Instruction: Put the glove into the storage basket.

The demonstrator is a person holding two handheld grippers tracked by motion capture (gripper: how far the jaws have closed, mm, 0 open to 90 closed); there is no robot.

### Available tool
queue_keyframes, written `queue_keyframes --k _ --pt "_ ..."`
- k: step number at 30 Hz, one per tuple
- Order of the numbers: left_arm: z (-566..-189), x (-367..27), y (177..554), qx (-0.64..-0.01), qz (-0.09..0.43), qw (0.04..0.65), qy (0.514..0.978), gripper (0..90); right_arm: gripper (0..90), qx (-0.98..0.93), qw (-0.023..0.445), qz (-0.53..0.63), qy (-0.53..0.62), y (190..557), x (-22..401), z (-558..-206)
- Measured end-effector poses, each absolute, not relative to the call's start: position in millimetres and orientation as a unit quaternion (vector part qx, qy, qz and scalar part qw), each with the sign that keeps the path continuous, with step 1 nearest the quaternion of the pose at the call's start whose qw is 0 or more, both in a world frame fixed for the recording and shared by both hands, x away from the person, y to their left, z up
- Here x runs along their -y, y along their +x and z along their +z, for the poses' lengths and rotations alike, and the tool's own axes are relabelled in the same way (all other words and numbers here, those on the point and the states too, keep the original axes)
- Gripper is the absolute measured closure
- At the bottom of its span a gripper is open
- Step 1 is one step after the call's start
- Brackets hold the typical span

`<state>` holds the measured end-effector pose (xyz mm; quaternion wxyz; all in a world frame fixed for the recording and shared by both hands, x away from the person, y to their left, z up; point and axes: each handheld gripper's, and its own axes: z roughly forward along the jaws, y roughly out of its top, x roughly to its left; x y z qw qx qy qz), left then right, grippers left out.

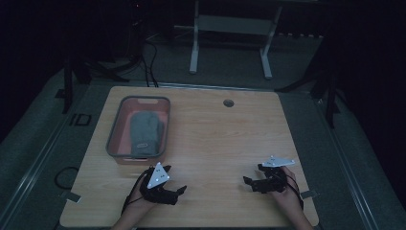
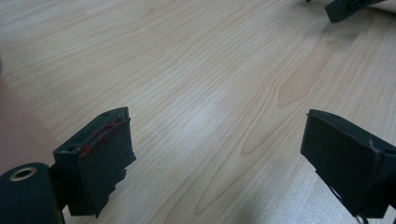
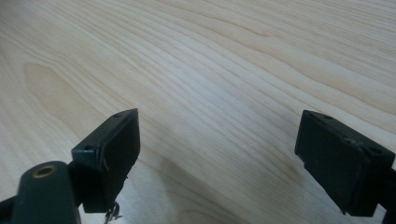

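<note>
My left gripper (image 1: 178, 192) rests near the front edge of the wooden table (image 1: 210, 129), open, its jaws pointing right toward the other hand. In the left gripper view the left gripper (image 2: 217, 161) has only bare wood between its wide-apart jaws. My right gripper (image 1: 253, 175) sits at the front right, open, jaws pointing left. Nothing lies between the spread jaws of the right gripper (image 3: 217, 161) in its own view. A pink tray with a grey rim (image 1: 115, 129) stands at the left of the table and holds a grey knitted mitten (image 1: 143, 134).
A small round grommet hole (image 1: 228, 103) sits near the table's far edge. Beyond the table stands a white frame with two legs (image 1: 194, 52). Cables (image 1: 64, 175) lie on the dark floor at the left. The other gripper's tip (image 2: 343, 9) shows at the top right of the left gripper view.
</note>
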<state>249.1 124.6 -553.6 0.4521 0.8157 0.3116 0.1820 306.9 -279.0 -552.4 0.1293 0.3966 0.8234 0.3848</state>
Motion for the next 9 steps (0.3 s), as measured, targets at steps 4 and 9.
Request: queue_keyframes --k 4,9 --pt "-553.9 -123.9 248.5 -0.311 0.181 0.454 0.815 9.3 14.2 -0.819 0.129 0.388 0.403 307.7 280.6 -553.6" --pt "-555.6 -124.0 248.5 -0.314 0.178 0.452 0.816 9.3 14.2 -0.819 0.13 0.387 0.403 308.1 281.1 -553.9"
